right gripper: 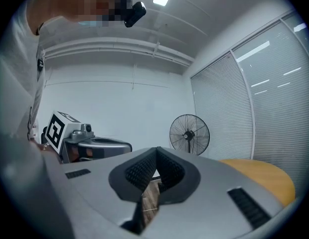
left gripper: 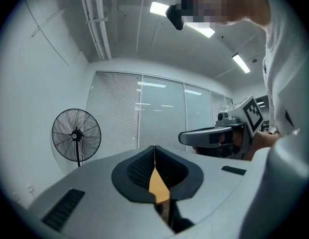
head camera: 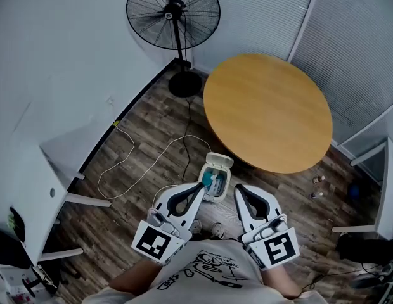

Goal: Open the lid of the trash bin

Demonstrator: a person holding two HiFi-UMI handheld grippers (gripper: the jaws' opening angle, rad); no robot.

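Though seemingly open (lid (head camera: 220, 162) up), trash bin (head camera: 215, 185) below both jaws

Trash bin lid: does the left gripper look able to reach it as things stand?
Probably yes. The lid already stands open on the trash bin, and the left gripper hovers near it with nothing between them. Its jaws are together, so they would have to open to grip.

Trash bin (head camera: 215, 177), fan (head camera: 173, 12) on wood floor (head camera: 149, 135)
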